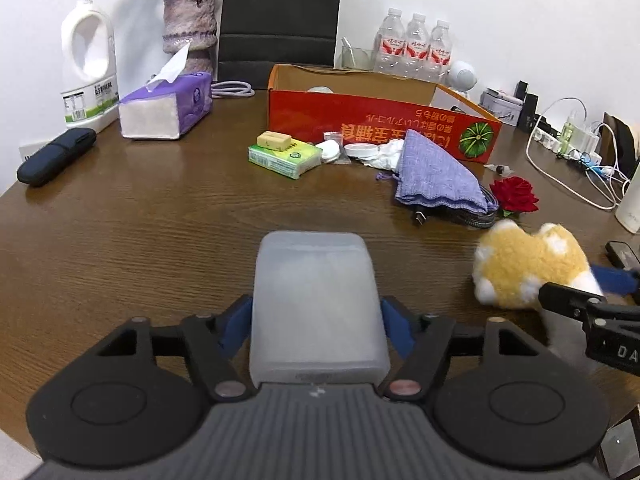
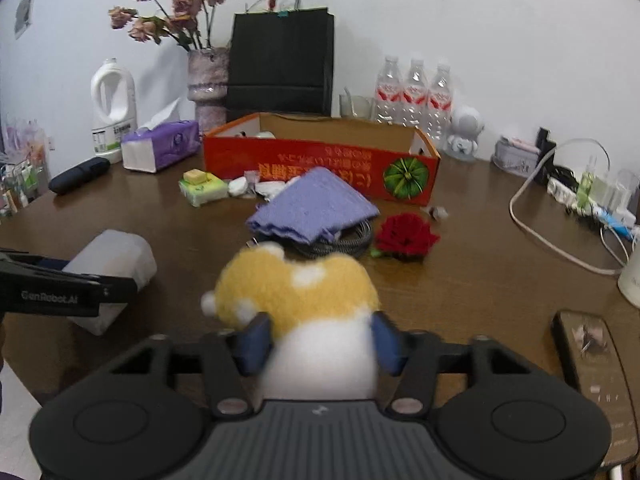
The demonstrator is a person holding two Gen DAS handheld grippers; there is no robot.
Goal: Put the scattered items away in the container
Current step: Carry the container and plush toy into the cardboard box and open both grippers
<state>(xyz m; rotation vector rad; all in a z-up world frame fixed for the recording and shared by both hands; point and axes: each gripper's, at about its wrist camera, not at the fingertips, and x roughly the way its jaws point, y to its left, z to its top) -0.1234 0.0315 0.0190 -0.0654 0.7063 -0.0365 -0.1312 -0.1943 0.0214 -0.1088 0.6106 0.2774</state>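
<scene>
My left gripper [image 1: 316, 322] is shut on a frosted white plastic box [image 1: 316, 280], its blue pads pressing both sides above the wooden table. My right gripper [image 2: 320, 340] is shut on a yellow and white plush toy [image 2: 296, 284], which also shows at the right of the left wrist view [image 1: 528, 268]. The red cardboard container [image 1: 360, 116] stands open at the back. In front of it lie a green tissue pack [image 1: 284, 158] topped by a yellow block, a white lid [image 1: 360, 151], a purple cloth pouch [image 1: 432, 172] over a coiled cable, and a red rose [image 1: 514, 196].
At the back left are a purple tissue box [image 1: 164, 108], a white jug [image 1: 88, 64], a vase [image 1: 190, 28] and a black case [image 1: 56, 156]. Water bottles [image 1: 416, 46] and a black bag [image 2: 280, 64] line the wall. Cables and a power strip [image 2: 588, 196] fill the right; a remote [image 2: 592, 352] lies near the front edge.
</scene>
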